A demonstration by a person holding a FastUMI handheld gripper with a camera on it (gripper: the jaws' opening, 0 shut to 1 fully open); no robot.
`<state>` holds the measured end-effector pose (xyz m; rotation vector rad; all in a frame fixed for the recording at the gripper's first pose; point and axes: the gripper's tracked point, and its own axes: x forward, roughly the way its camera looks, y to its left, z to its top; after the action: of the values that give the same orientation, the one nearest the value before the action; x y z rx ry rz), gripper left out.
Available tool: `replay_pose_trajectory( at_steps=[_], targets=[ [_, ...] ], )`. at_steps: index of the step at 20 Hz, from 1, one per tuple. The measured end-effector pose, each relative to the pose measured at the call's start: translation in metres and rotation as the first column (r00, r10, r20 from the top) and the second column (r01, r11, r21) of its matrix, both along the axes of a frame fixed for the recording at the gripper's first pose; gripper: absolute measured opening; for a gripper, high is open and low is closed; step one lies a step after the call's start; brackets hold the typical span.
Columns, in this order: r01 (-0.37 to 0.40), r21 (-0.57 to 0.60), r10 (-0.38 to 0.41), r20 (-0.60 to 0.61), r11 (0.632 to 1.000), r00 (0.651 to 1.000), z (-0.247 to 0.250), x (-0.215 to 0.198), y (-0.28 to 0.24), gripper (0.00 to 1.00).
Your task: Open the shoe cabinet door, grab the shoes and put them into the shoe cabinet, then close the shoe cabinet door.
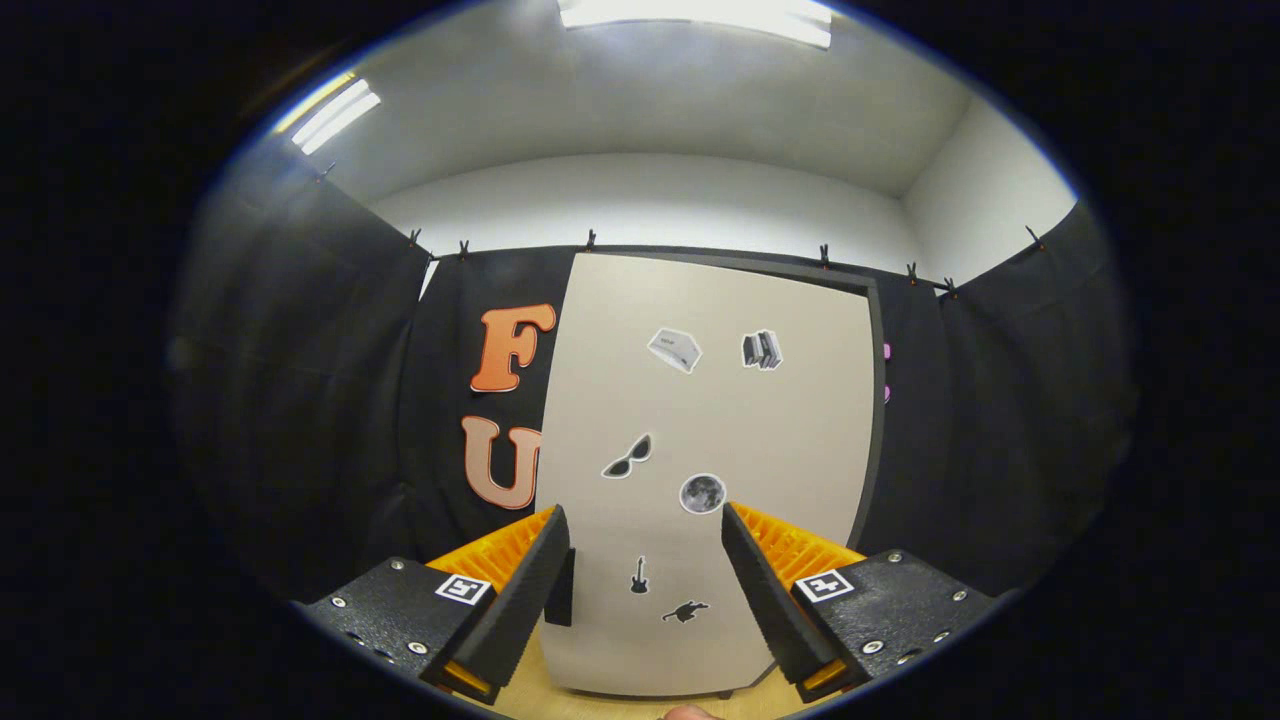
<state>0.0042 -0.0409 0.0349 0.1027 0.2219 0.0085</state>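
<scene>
Ahead, fingers apart, cabinet door closed.

The shoe cabinet door stands shut straight ahead, a flat pale panel with small stickers on it, barring the way beyond the fingers, which are spread wide with nothing between them but open air. A small dark handle sits at the door's left edge, just behind the left fingertip. Black cloth wall closes in on both sides of the cabinet, while a strip of bare wooden counter lies free below the door.
</scene>
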Motion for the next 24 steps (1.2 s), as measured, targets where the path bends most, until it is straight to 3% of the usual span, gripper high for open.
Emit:
replay_pose_trajectory(
  at_steps=[6,14,24],
  targets=[
    [0.014,0.067,-0.018,0.050,0.998,0.999,0.045,-0.006,-0.025,0.95],
    [0.052,0.032,-0.056,0.115,0.998,0.992,0.099,-0.023,-0.055,0.95],
    [-0.004,-0.019,0.007,0.176,1.000,0.984,0.128,-0.024,-0.046,0.95]
  ],
)
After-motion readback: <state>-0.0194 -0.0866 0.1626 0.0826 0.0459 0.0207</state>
